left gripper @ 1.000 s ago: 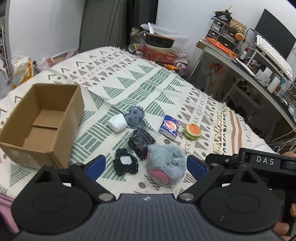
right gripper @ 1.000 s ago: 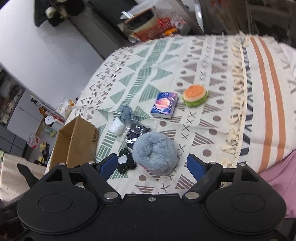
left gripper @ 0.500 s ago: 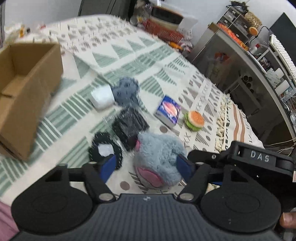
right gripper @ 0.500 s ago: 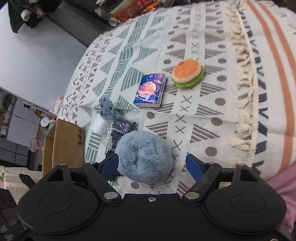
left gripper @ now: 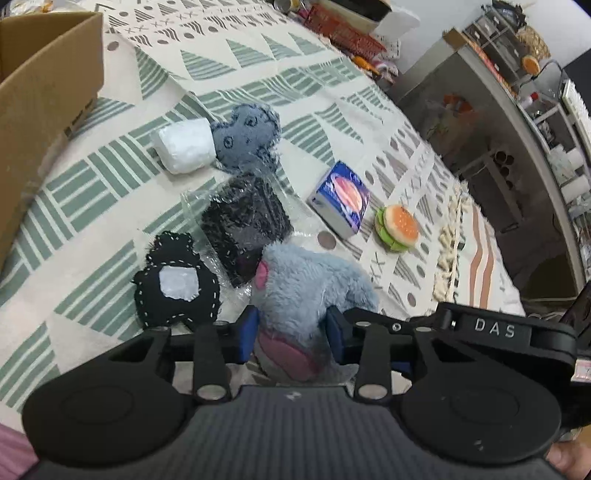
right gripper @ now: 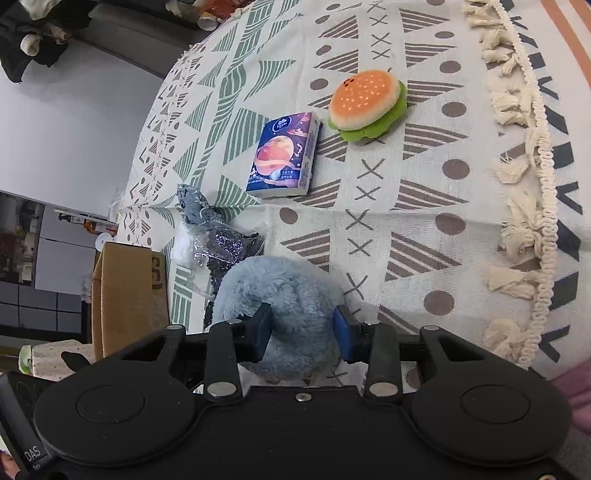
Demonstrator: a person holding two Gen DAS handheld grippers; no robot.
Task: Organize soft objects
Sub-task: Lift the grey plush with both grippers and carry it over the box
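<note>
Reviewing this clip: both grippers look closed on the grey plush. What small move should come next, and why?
Probably a short lift straight up. The left gripper and the right gripper both pinch the plush, which seems to rest on the cloth touching the bagged toy. Lifting clears its neighbours before carrying it to the box.

Background: patterned bedspread and cluttered room edge.
Bedspread (right gripper: pixel 424 177) is cream with green striped triangles, brown dots and crosses; a cream tassel fringe (right gripper: pixel 517 155) runs beside orange stripes. In the left wrist view a grey desk (left gripper: pixel 491 122) stands just off the bed, with shelves carrying small bottles and boxes too small to identify. A red basket (left gripper: pixel 347 31) sits past the far edge of the bed. In the right wrist view a white wall (right gripper: pixel 74 122) rises beyond the bedspread, dark clothing (right gripper: pixel 33 33) in front of it.
</note>
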